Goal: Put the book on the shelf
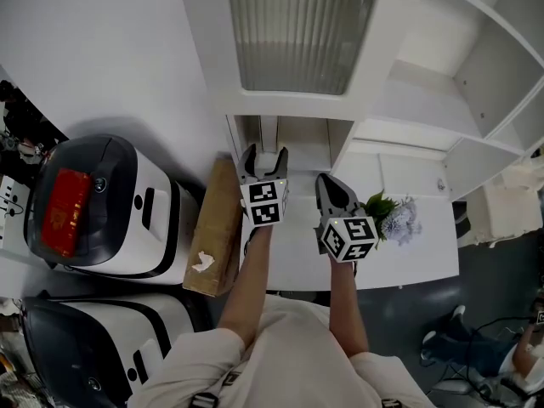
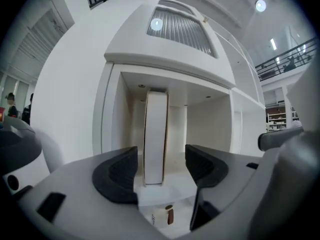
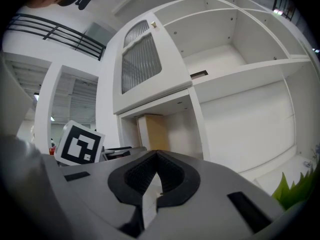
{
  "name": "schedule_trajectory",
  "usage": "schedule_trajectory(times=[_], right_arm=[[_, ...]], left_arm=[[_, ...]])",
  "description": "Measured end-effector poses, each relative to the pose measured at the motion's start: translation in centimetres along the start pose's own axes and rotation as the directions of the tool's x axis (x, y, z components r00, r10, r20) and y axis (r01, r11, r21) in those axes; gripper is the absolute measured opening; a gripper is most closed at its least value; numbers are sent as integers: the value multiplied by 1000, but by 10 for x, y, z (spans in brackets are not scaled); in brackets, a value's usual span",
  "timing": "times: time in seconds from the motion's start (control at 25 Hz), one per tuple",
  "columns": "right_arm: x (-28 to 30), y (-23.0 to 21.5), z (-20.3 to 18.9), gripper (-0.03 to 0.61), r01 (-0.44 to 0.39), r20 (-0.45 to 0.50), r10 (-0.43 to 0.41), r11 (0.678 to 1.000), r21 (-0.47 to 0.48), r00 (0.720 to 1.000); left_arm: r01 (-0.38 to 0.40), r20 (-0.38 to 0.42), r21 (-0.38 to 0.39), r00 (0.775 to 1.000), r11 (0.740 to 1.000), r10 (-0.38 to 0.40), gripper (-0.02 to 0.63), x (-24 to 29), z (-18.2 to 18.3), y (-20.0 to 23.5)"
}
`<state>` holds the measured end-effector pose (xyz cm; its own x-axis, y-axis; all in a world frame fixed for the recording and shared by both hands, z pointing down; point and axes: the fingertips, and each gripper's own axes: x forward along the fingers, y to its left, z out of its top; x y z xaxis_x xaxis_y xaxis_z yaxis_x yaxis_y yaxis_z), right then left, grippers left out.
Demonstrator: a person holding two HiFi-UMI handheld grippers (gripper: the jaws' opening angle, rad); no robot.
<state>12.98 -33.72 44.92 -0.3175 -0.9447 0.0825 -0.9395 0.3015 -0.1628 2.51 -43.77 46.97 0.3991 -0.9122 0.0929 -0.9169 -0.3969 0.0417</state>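
- Book [image 2: 155,134]: it stands upright, spine outward, in the low compartment of the white shelf [image 1: 399,100], under the ribbed-glass cabinet door [image 1: 297,28]. From the right gripper view its tan cover shows inside the same opening.
- Left gripper [image 2: 161,169]: jaws wide apart, one on each side of the spine. A gap shows on both sides, so nothing is clamped.
- Right gripper [image 3: 156,176]: jaws pressed together on nothing, held just beside the left one and facing the shelf.
- Step in hand: placement looks all but done, with the book resting on the shelf floor and free of the jaws.
- Next move: the left gripper should draw straight back with its jaws kept spread, so neither pad brushes the spine and tips the book, which appears to stand unsupported.
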Motion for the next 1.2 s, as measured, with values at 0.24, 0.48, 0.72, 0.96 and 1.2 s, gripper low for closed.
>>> schedule_trajectory(times=[0.24, 0.48, 0.72, 0.96, 1.2], right_arm=[[0, 9, -11, 25, 11, -2, -11, 1000, 27, 1000], [5, 8, -19, 25, 32, -10, -32, 998, 50, 999], [9, 12, -17, 25, 50, 4, -50, 998, 46, 999], [15, 23, -18, 25, 40, -1, -40, 999, 20, 999], [15, 31, -21, 25, 30, -3, -30, 999, 10, 1000]], left_arm=[[46, 3, 37, 999, 998, -46, 298, -37, 0, -3], [61, 14, 54, 998, 997, -61, 298, -72, 0, 4], [78, 13, 96, 997, 992, -79, 298, -96, 3, 16], [93, 5, 140, 995, 986, -95, 298, -104, -2, 20], [120, 18, 147, 992, 982, -124, 285, -103, -1, 17]])
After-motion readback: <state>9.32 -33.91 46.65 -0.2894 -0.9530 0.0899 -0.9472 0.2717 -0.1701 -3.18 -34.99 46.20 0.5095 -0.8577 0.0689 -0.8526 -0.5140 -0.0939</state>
